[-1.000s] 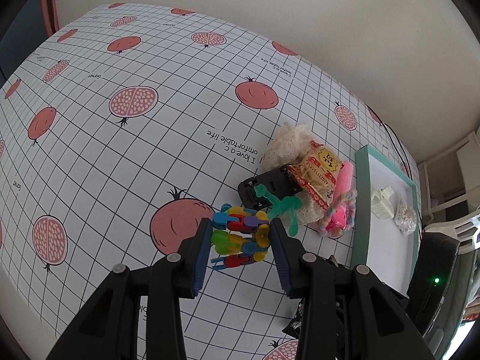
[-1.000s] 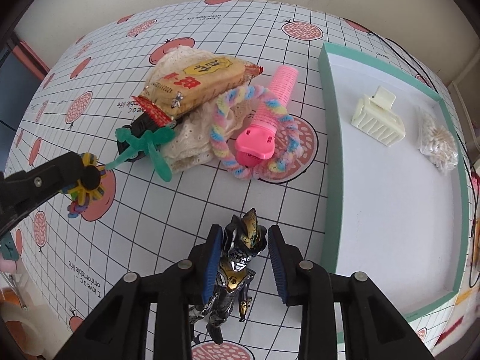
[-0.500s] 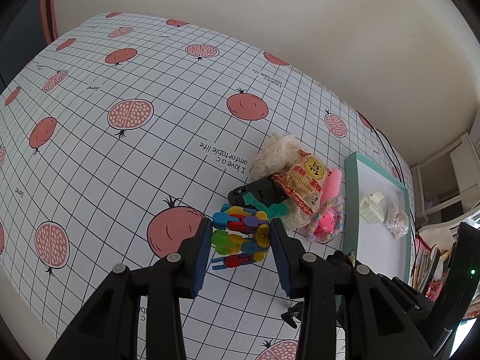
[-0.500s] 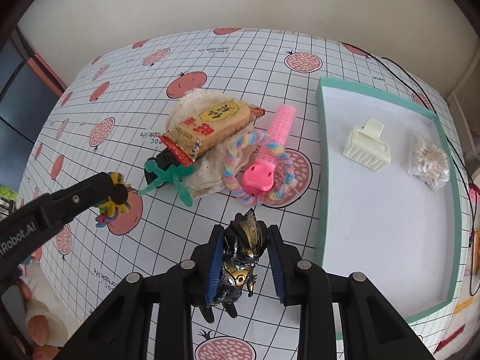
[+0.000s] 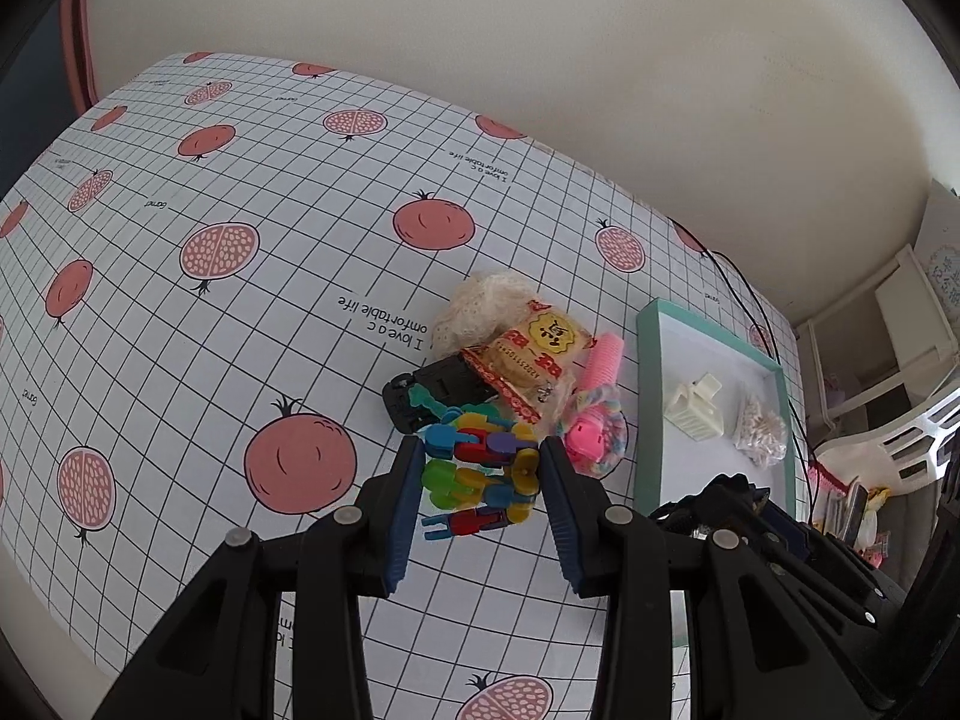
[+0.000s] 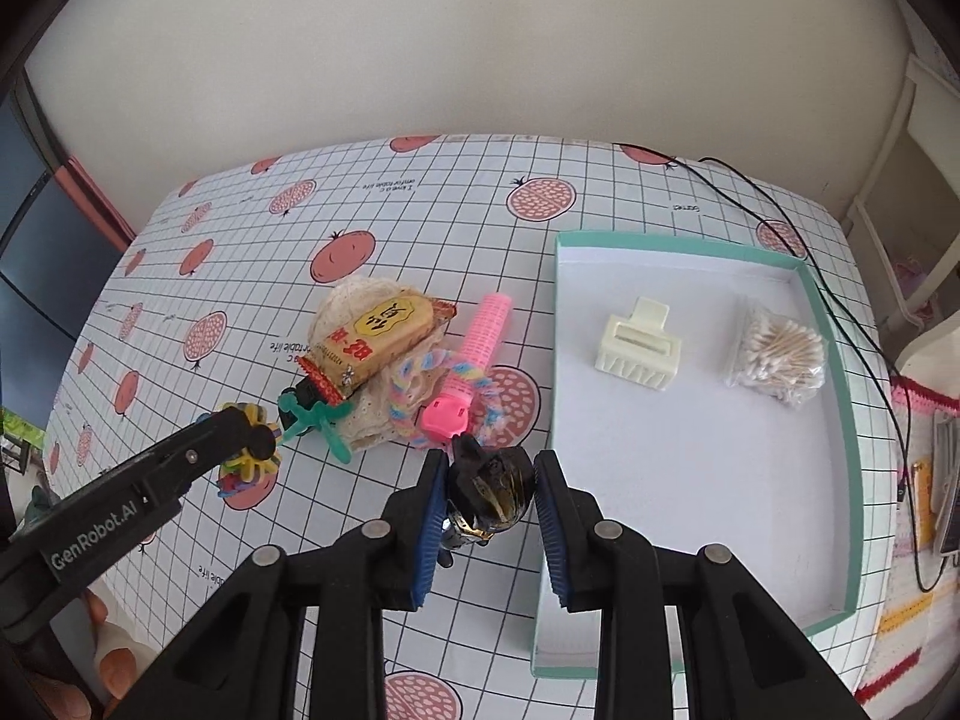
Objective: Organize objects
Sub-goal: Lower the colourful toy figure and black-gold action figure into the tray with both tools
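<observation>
Grid-print tablecloth (image 6: 456,192) dotted with pink pomegranates, set against a plain cream wall (image 6: 480,48). Black cable (image 6: 840,312) trailing across the cloth at two o'clock, past the table edge. White shelving (image 6: 918,138) at three o'clock; white plastic chair (image 5: 900,438) below it.

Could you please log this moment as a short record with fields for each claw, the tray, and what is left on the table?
left claw: shut on multicolour block toy
right claw: shut on dark figurine
tray: holds cream hair clip and bag of cotton swabs
table pile: snack packet, pink roller, lace cloth
</observation>
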Available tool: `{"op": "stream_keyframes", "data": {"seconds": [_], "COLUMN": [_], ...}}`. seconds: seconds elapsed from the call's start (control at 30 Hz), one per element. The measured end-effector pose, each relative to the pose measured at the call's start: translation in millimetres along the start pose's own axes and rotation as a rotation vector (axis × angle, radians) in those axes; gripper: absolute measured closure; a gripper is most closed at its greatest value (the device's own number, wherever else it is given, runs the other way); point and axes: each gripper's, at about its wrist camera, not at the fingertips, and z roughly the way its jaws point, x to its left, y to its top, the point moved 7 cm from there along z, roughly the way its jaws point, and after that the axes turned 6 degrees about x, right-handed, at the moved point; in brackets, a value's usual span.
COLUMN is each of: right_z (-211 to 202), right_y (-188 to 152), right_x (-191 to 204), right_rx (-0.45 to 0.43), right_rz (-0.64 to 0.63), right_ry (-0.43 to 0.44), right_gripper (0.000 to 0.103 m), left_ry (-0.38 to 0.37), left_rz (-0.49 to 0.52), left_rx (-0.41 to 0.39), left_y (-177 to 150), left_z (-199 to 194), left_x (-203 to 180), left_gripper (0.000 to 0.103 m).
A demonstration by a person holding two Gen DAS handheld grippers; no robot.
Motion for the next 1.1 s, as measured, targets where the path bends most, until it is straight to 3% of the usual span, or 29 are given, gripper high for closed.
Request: {"op": "stream_keyframes", "data": {"seconds": [0.33, 0.67, 1.1], "right_z": [-31, -40, -15], "right_y": [-8, -33, -40], "right_x": [-75, -153, -161], "right_rx": [-0.054, -0.017, 0.068], "right_rz": [0.073, 0.177, 0.16], "right_ry": [-0.08, -0.157, -0.194], "right_gripper": [0.072, 0.072, 0.072], "left_ry": [-0.014, -0.046, -0.06], "left_rz": [0.07, 0.185, 0.318], "left_rx": [-0.008, -0.004, 0.024], "left_y": [-9, -27, -49], "left_z": [1, 9, 39], "left_x": [-48, -111, -157], "left_gripper": [0.062, 0.062, 0.062]}}
